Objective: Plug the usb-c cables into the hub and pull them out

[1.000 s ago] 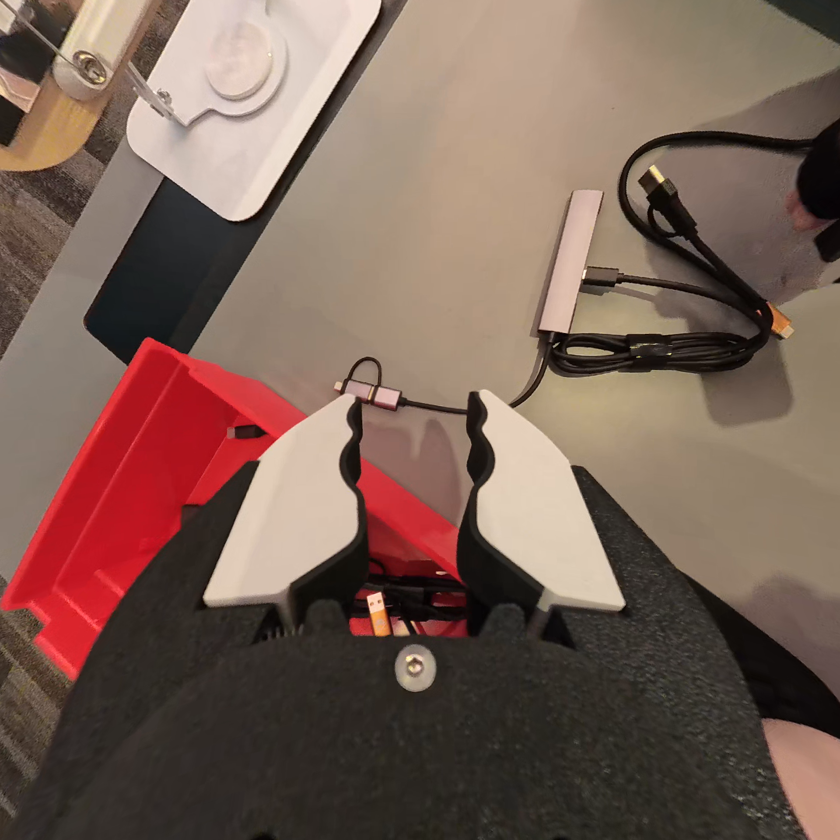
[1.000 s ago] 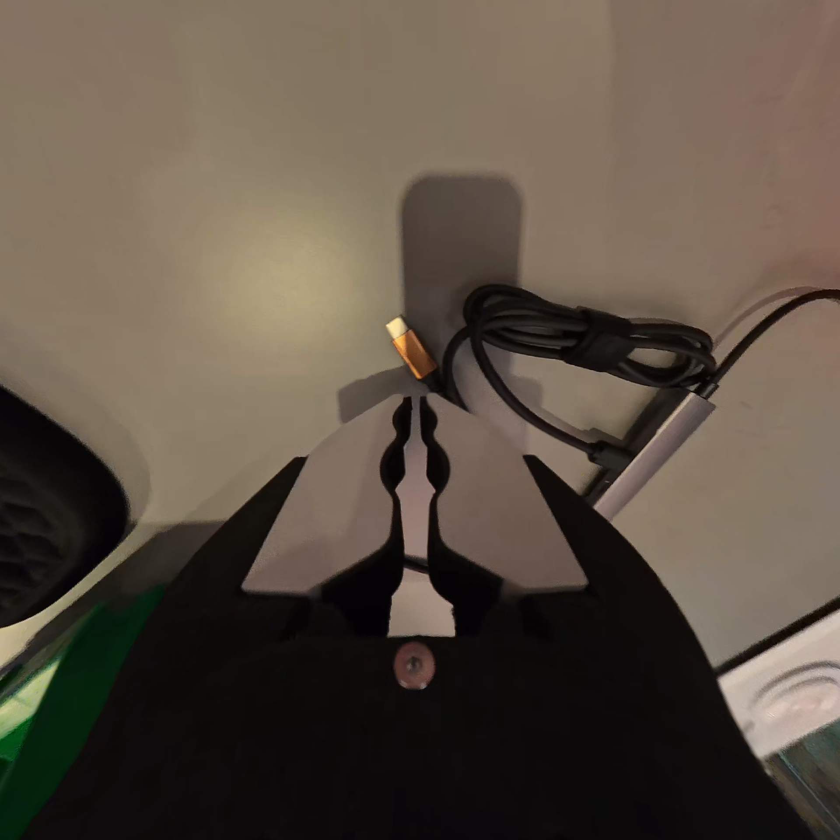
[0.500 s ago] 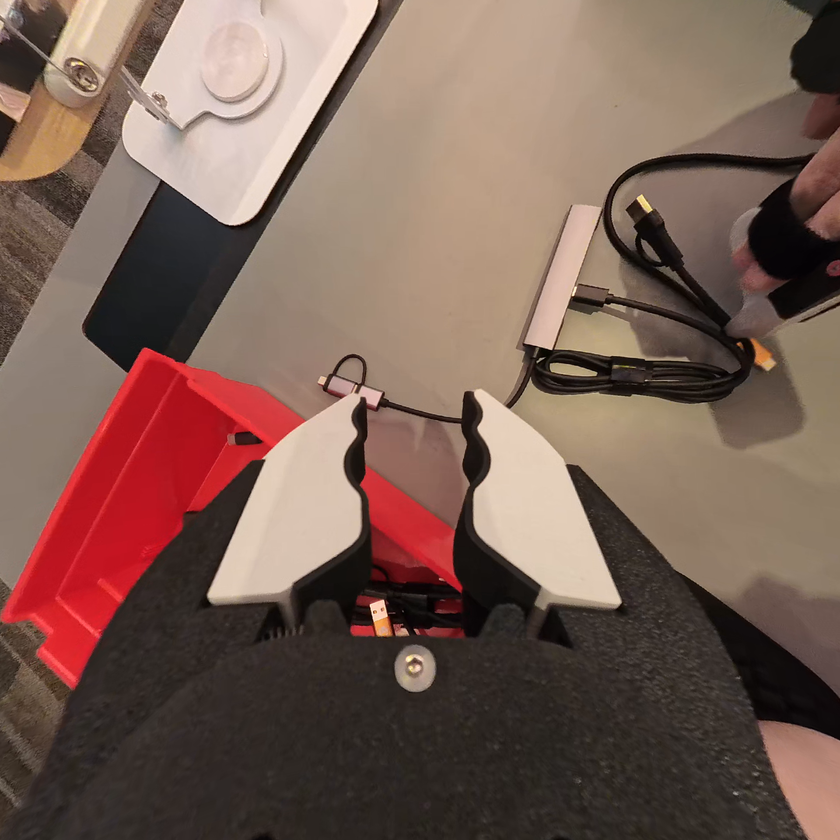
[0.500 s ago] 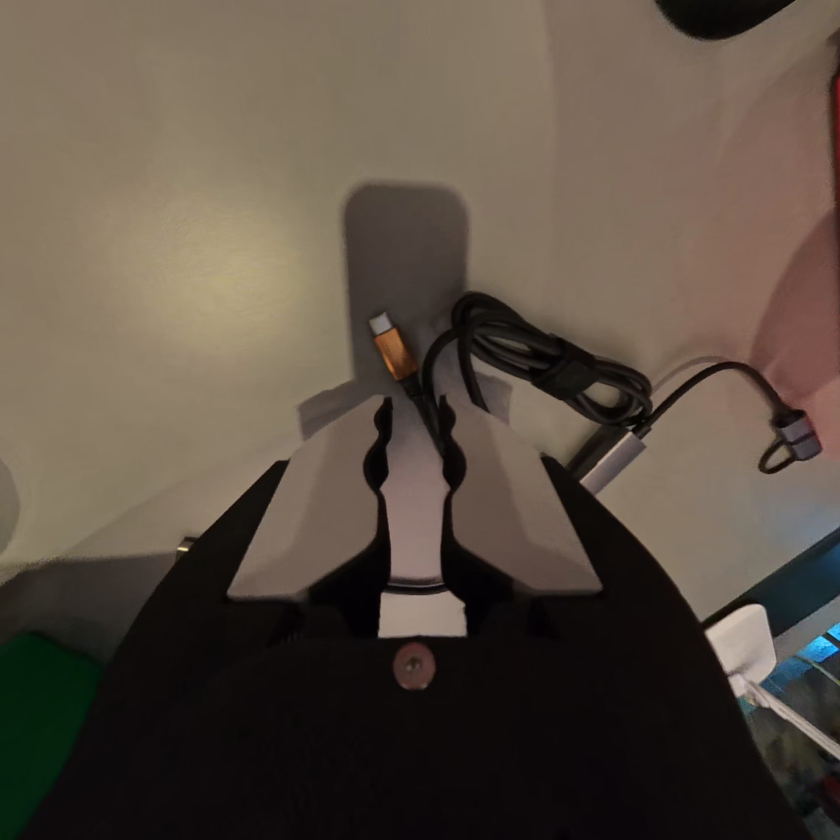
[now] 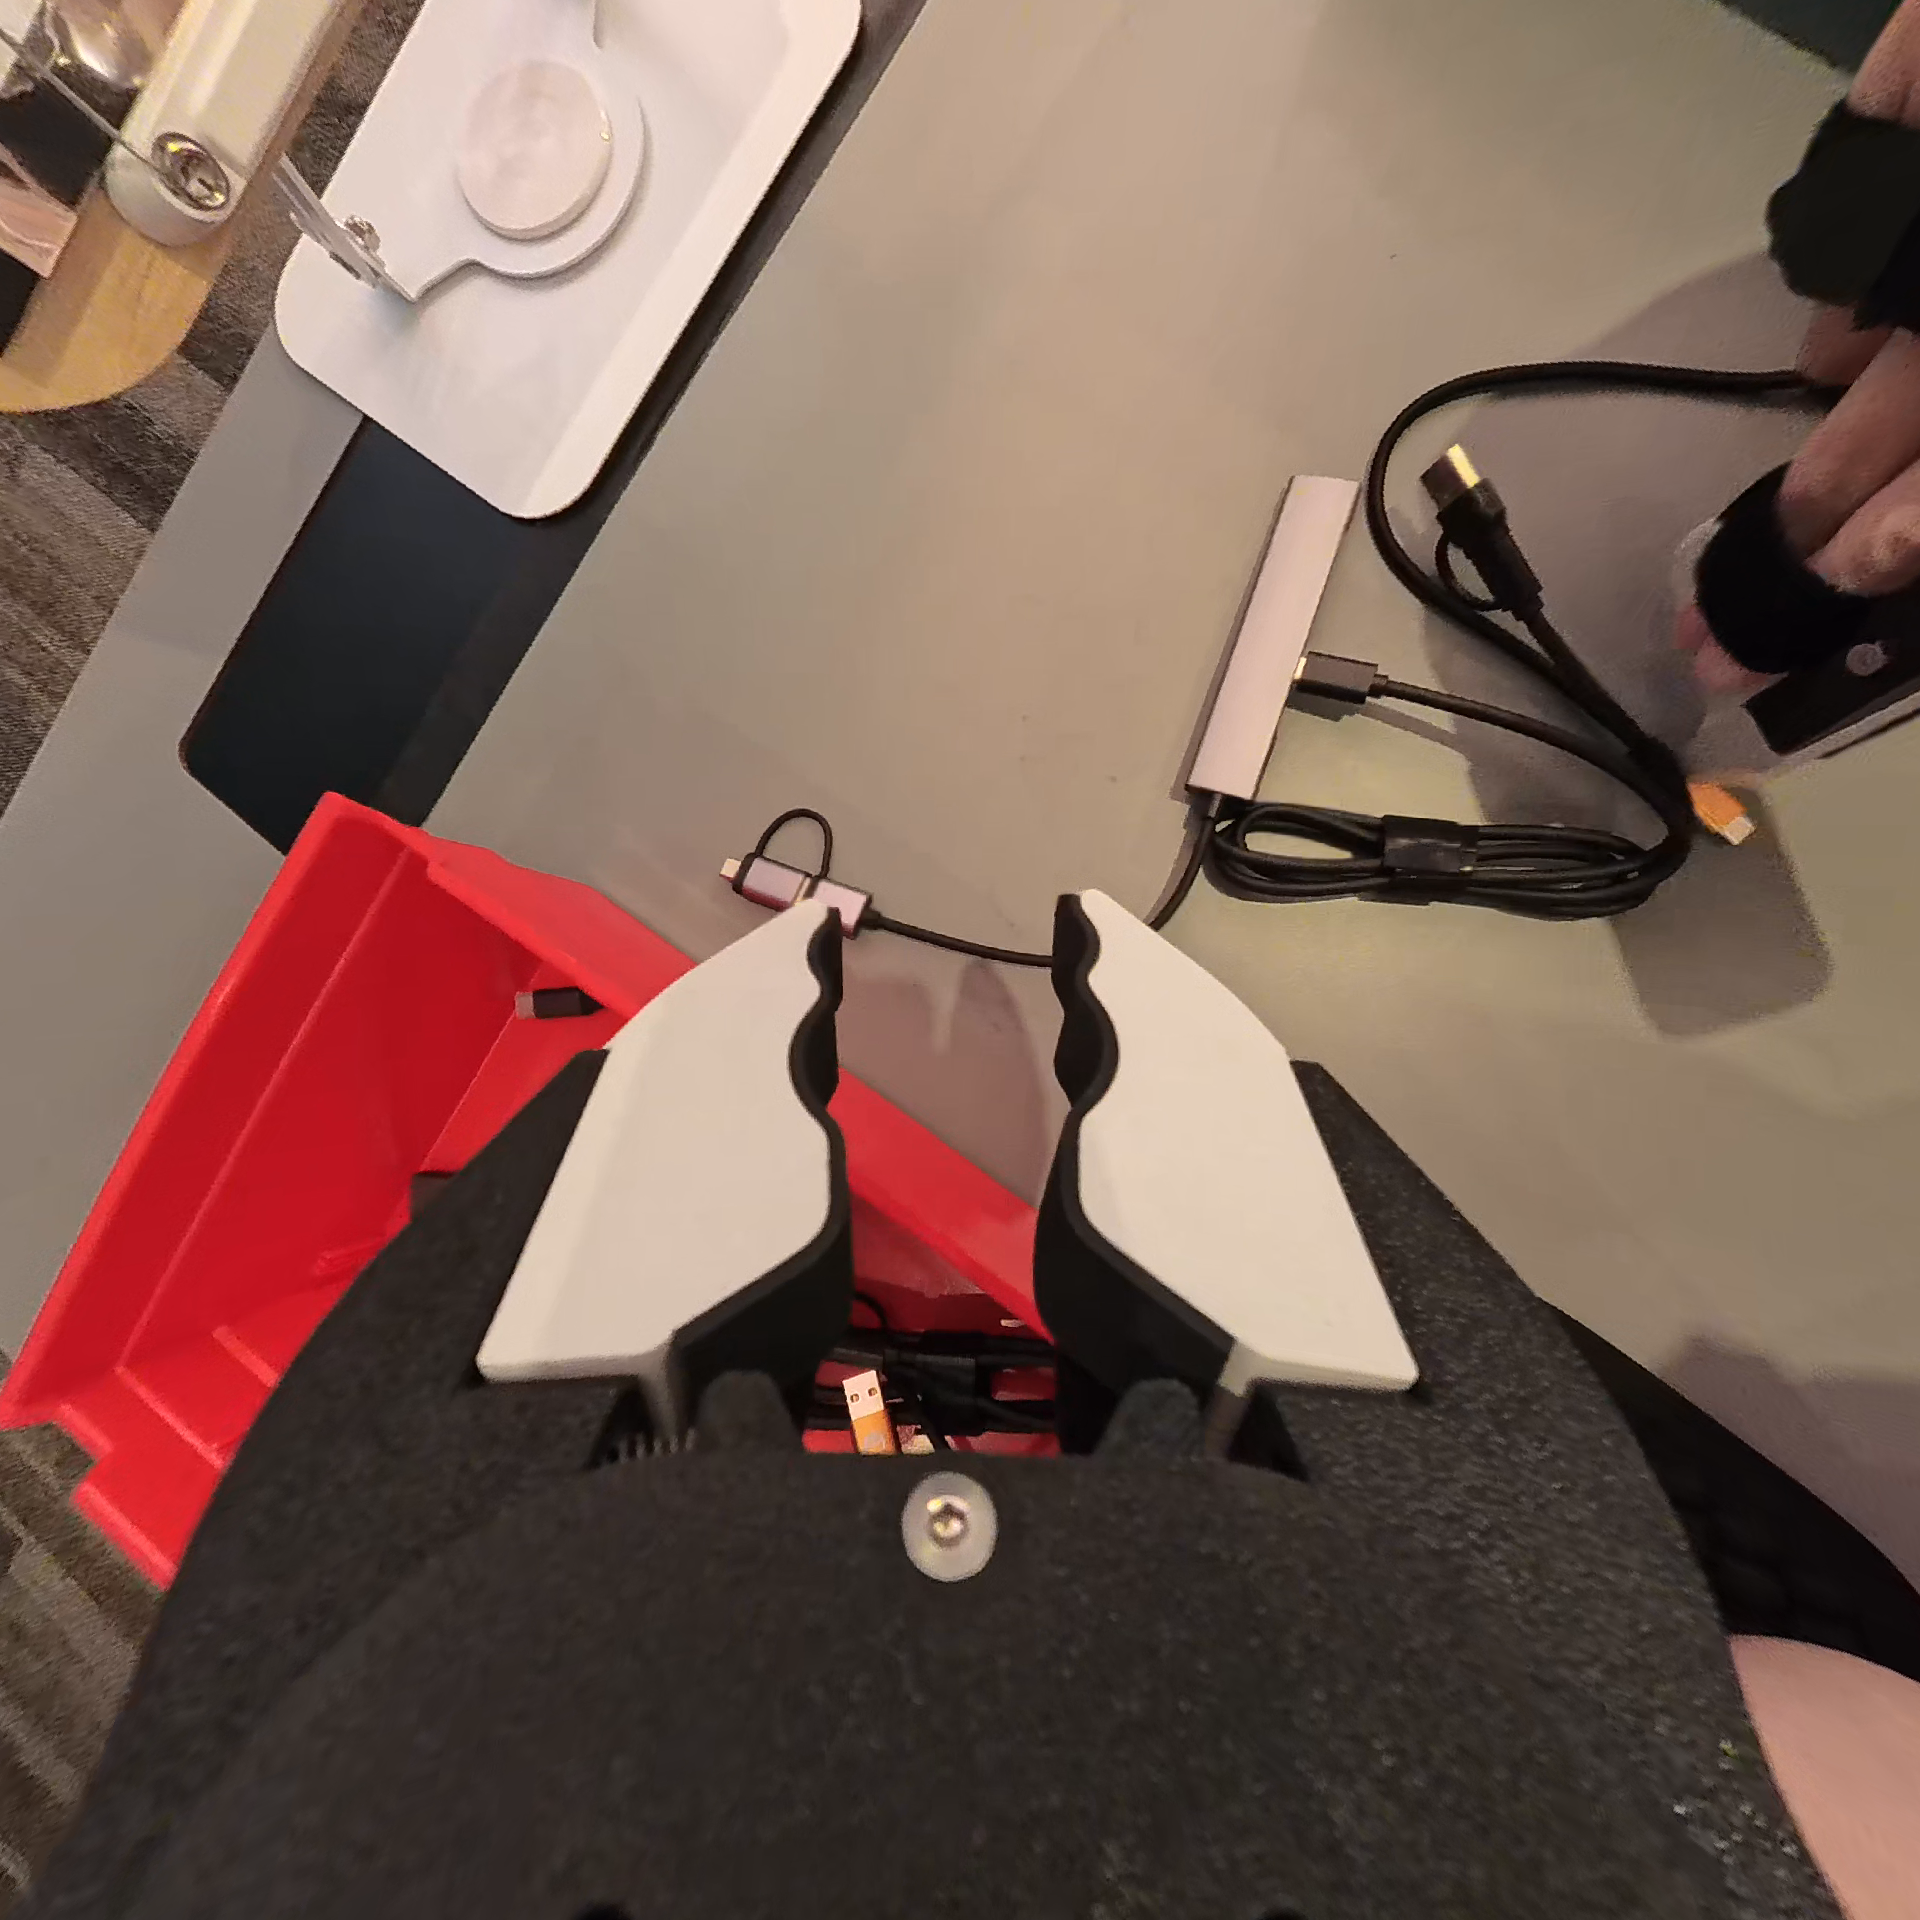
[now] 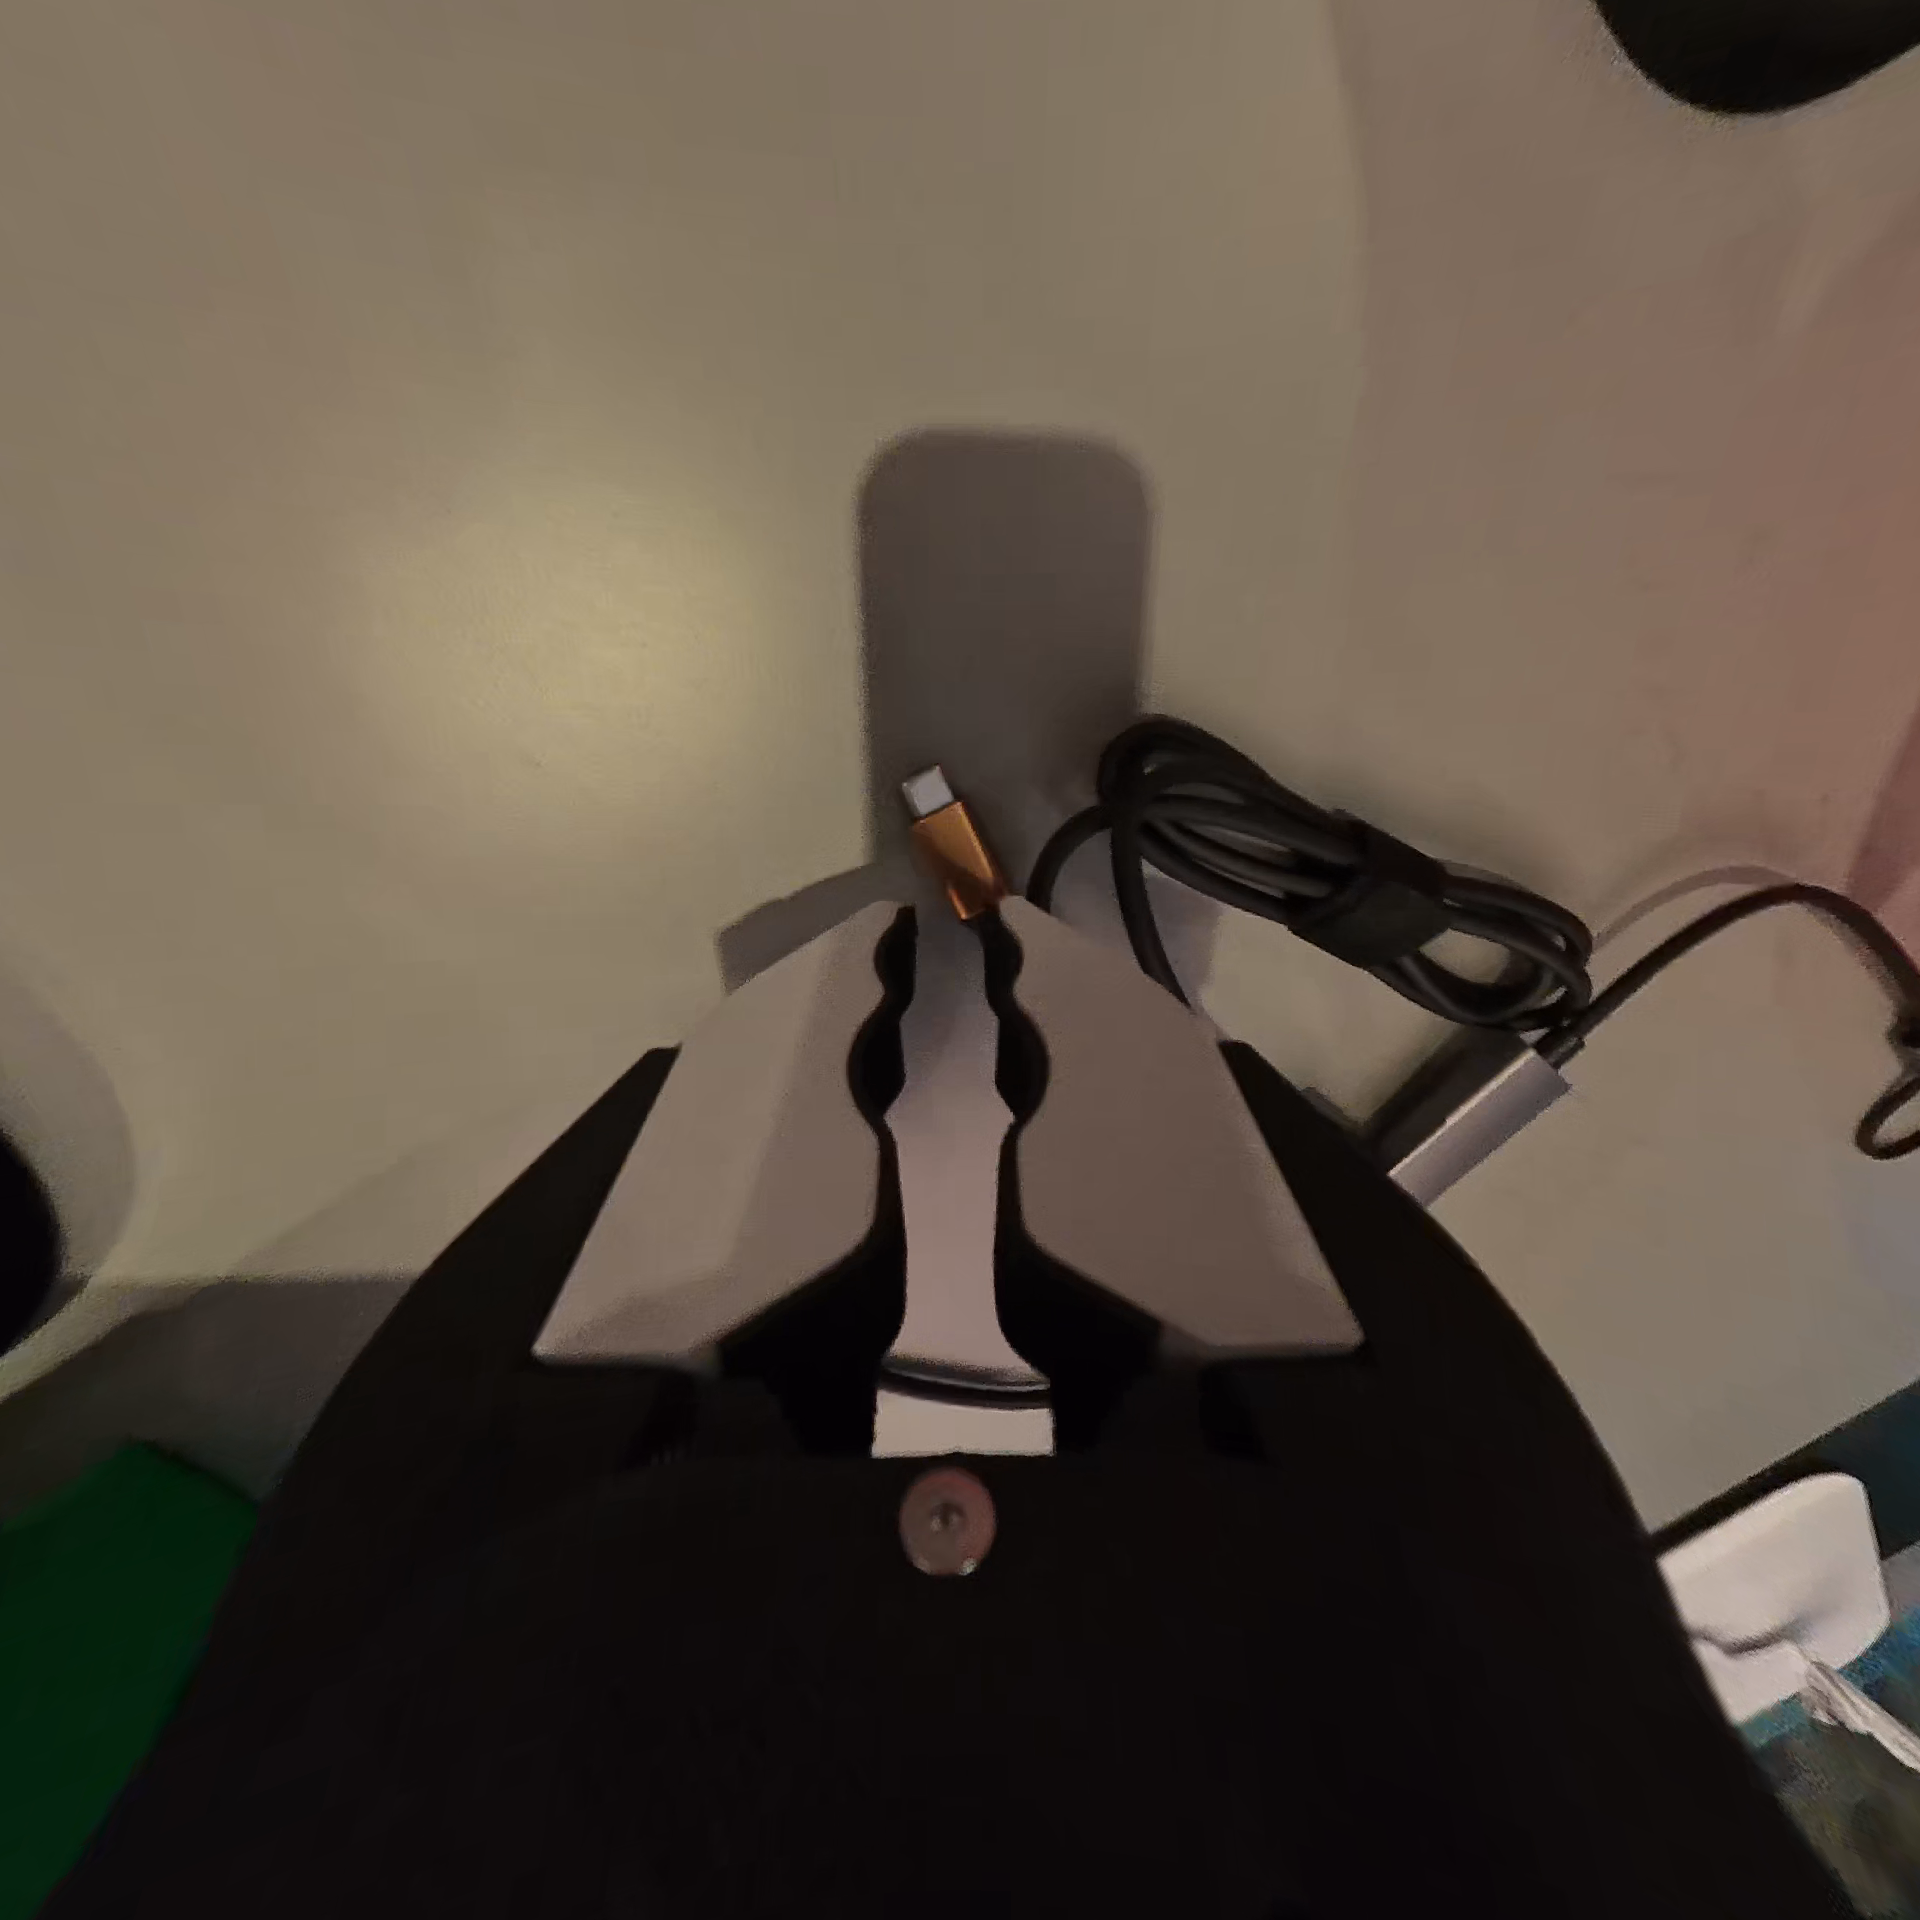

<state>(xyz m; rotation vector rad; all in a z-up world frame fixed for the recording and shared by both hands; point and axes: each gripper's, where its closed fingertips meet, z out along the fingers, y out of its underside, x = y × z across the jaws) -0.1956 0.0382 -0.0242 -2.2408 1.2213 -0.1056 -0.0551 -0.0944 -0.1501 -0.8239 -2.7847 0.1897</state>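
Observation:
A silver hub (image 5: 1268,644) lies on the grey table (image 5: 1039,416) with one black USB-C plug (image 5: 1340,675) seated in its side. It also shows in the right wrist view (image 6: 1475,1132). An orange USB-C plug (image 6: 951,857) lies loose on the table beside a tied black cable bundle (image 6: 1351,894). My right gripper (image 6: 958,914) is low over the table, jaws a narrow gap apart, tips at the rear end of the orange plug. In the left wrist view it (image 5: 1714,774) sits right by that plug (image 5: 1720,816). My left gripper (image 5: 951,920) is open and empty above a red bin (image 5: 312,1143).
The hub's own tail connector (image 5: 800,888) lies by the red bin's far wall. The bin holds more cables and an orange plug (image 5: 868,1403). A black HDMI-style plug (image 5: 1465,499) lies near the hub. A white tray (image 5: 561,208) sits at the far left. A gloved hand (image 5: 1849,520) holds the right gripper. Across from one pair of fingers to the other is roughly 25 cm.
My right gripper went from nearly shut to a wider gap, then narrowed a little, and moved up to the orange plug. The left gripper barely shifted.

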